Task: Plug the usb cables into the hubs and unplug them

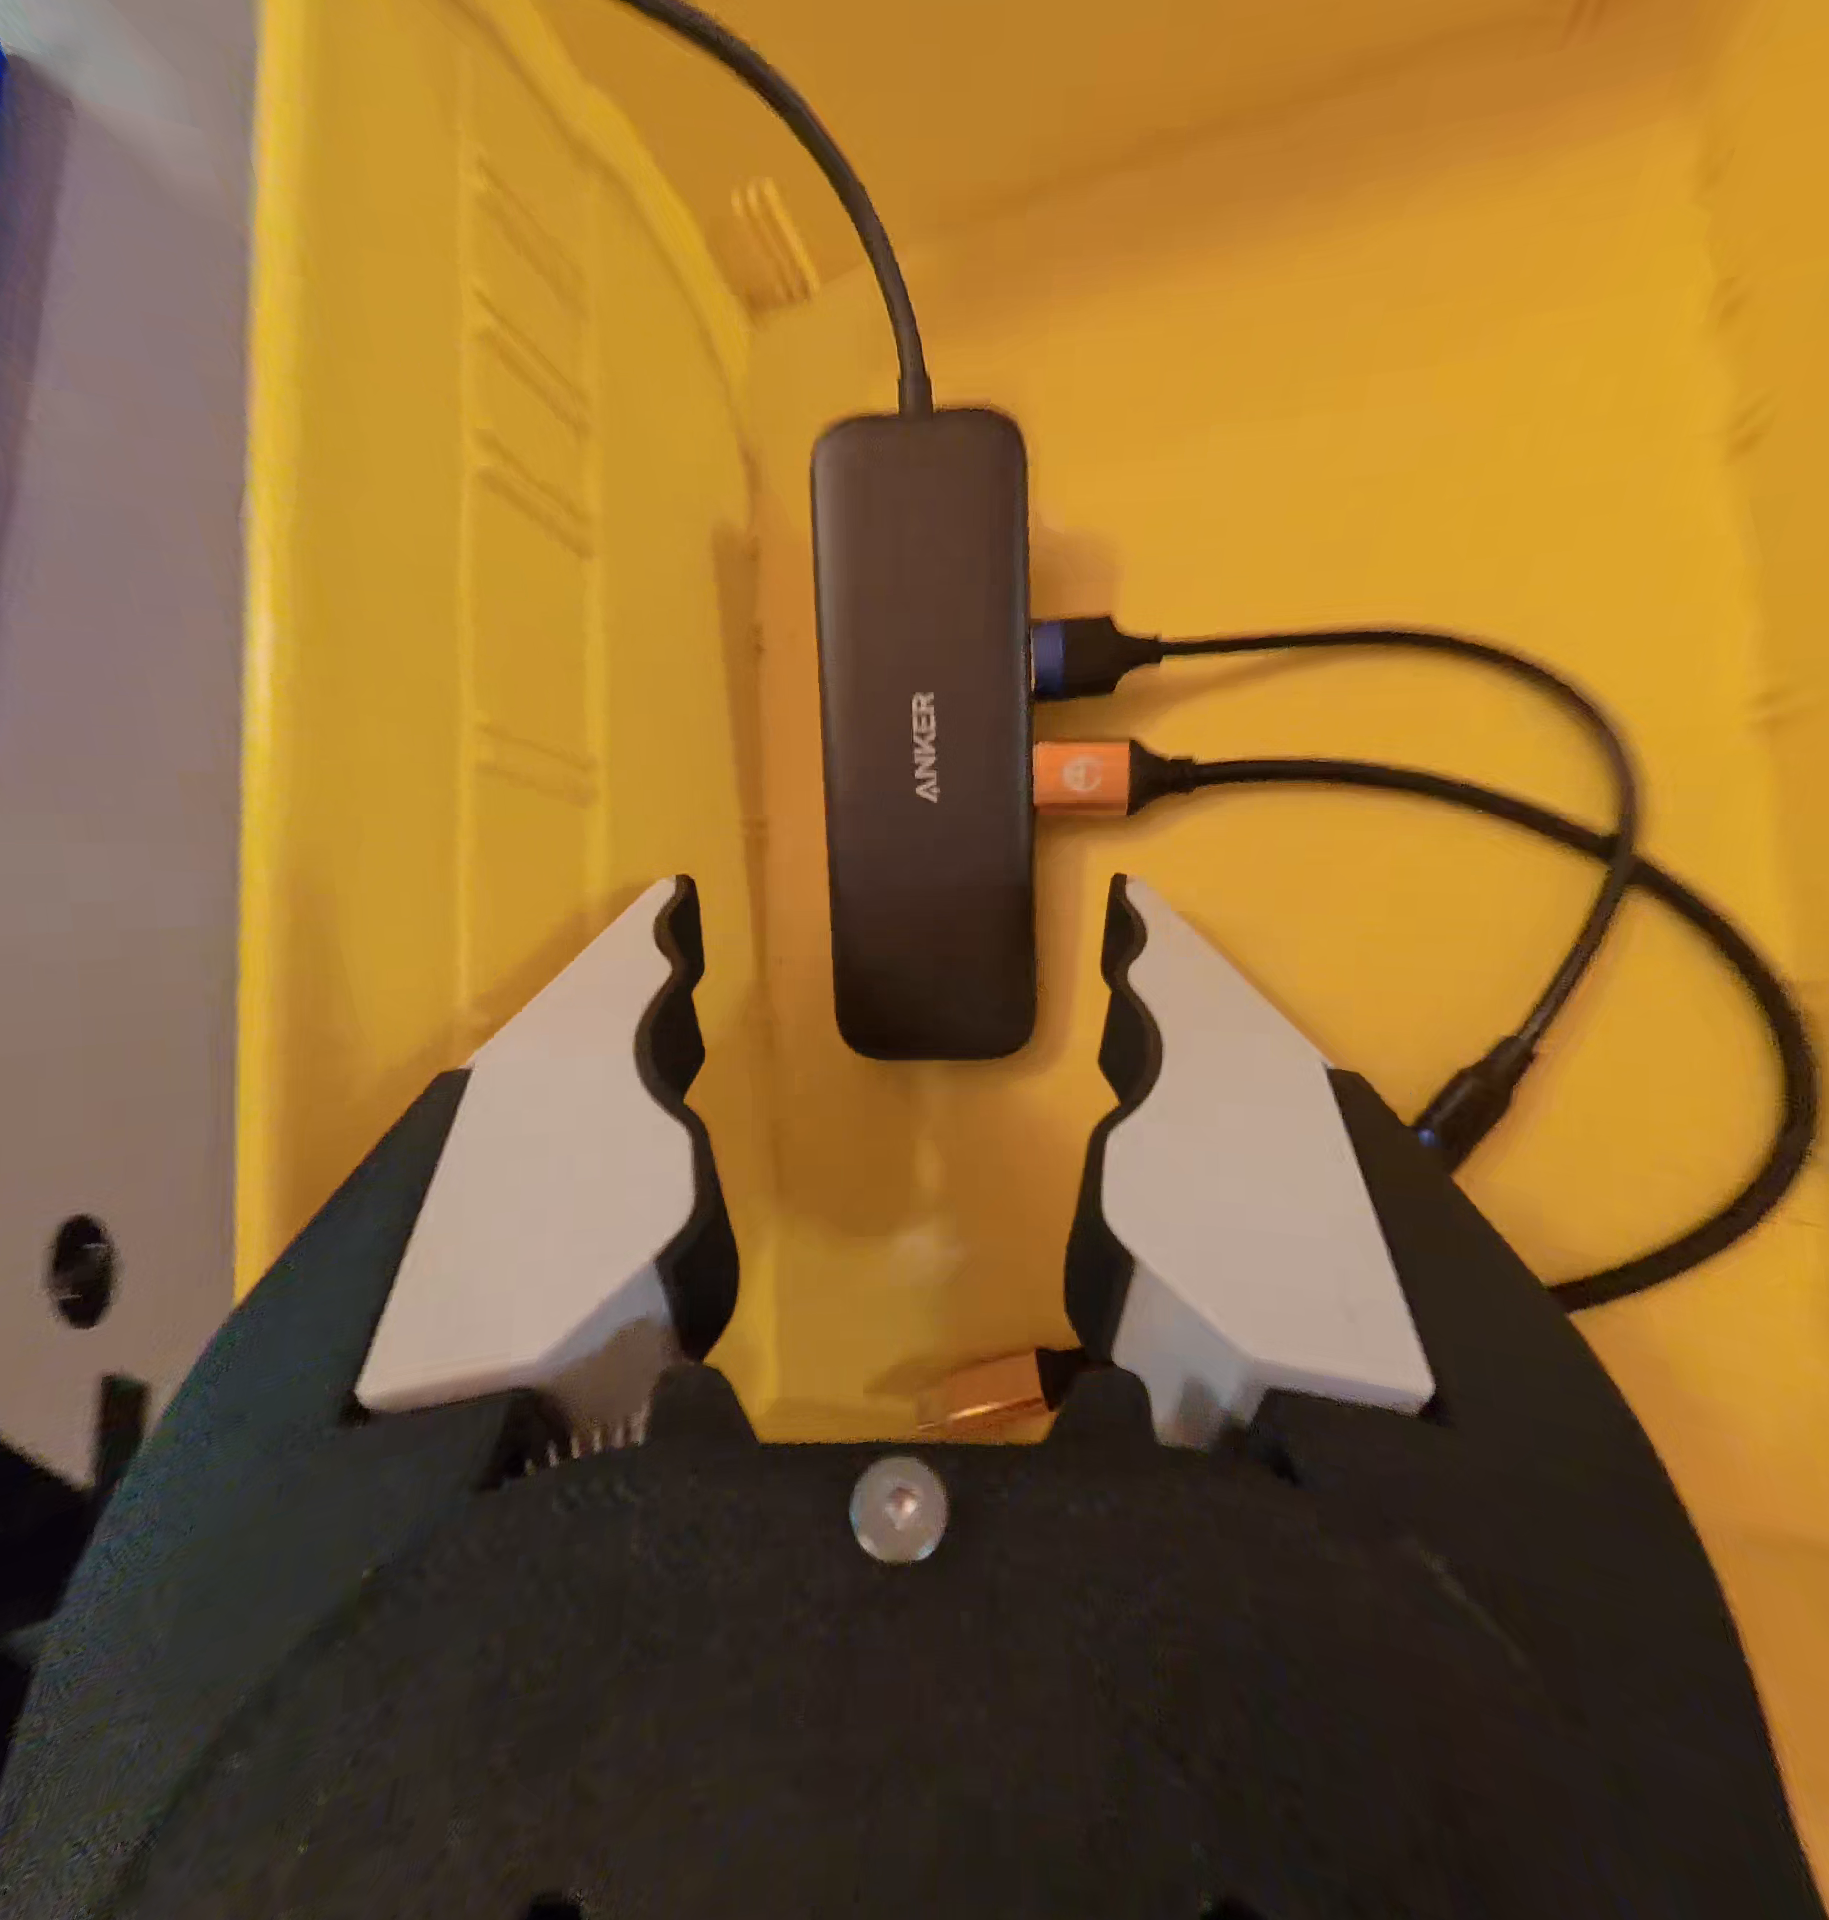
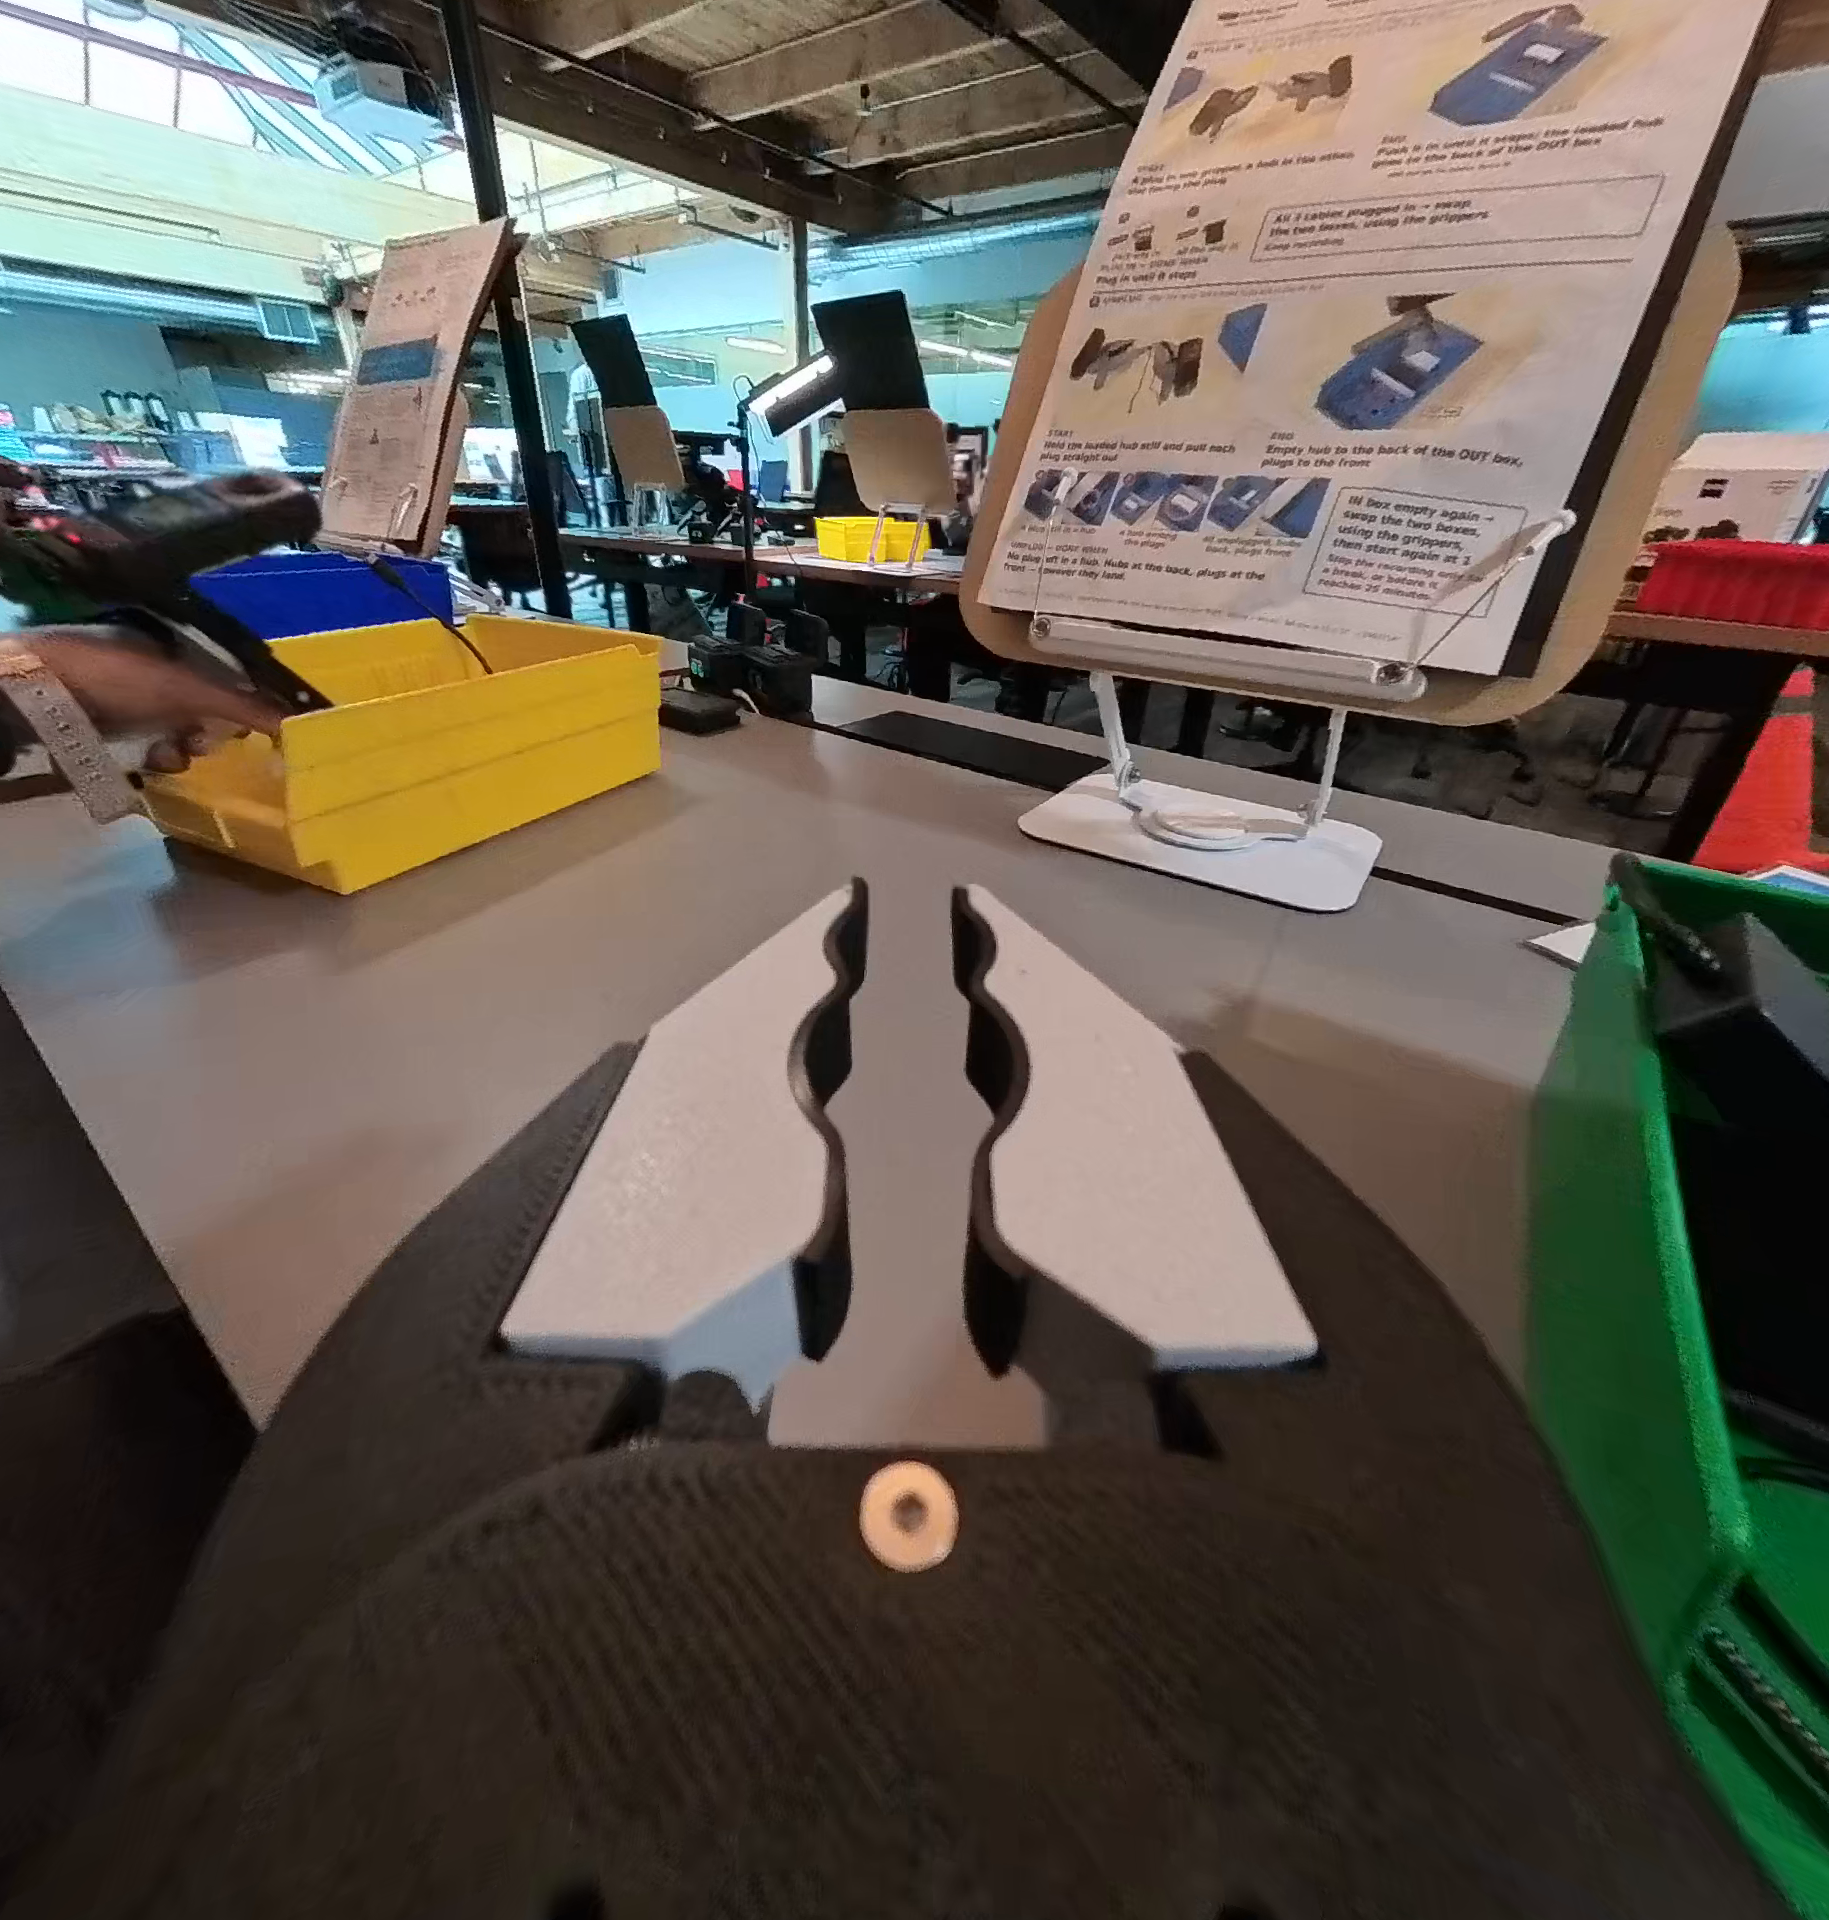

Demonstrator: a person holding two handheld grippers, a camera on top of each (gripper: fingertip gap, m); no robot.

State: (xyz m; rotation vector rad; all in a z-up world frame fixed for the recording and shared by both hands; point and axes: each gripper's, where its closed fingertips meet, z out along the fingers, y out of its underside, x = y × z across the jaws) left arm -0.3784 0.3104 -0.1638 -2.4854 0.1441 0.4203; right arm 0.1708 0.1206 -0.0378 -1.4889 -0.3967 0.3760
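Note:
In the left wrist view a dark grey hub (image 1: pixel 925 727) lies on the floor of a yellow bin (image 1: pixel 1357 416), its own cable running up and away. A blue plug (image 1: pixel 1081 657) and an orange plug (image 1: pixel 1081 781) sit in its right side. My left gripper (image 1: pixel 902 899) is open and empty, its fingers on either side of the hub's near end. A loose orange plug (image 1: pixel 993 1392) lies close under the gripper. My right gripper (image 2: pixel 910 899) hovers over the grey table (image 2: pixel 474 987), jaws narrowly apart, holding nothing.
The right wrist view shows the yellow bin (image 2: pixel 422 748) at the far left with a hand and the left gripper (image 2: pixel 276 675) reaching in, and a blue bin (image 2: pixel 307 597) behind. A green bin (image 2: pixel 1616 1247) stands close right. An instruction sheet on a stand (image 2: pixel 1357 364) is ahead.

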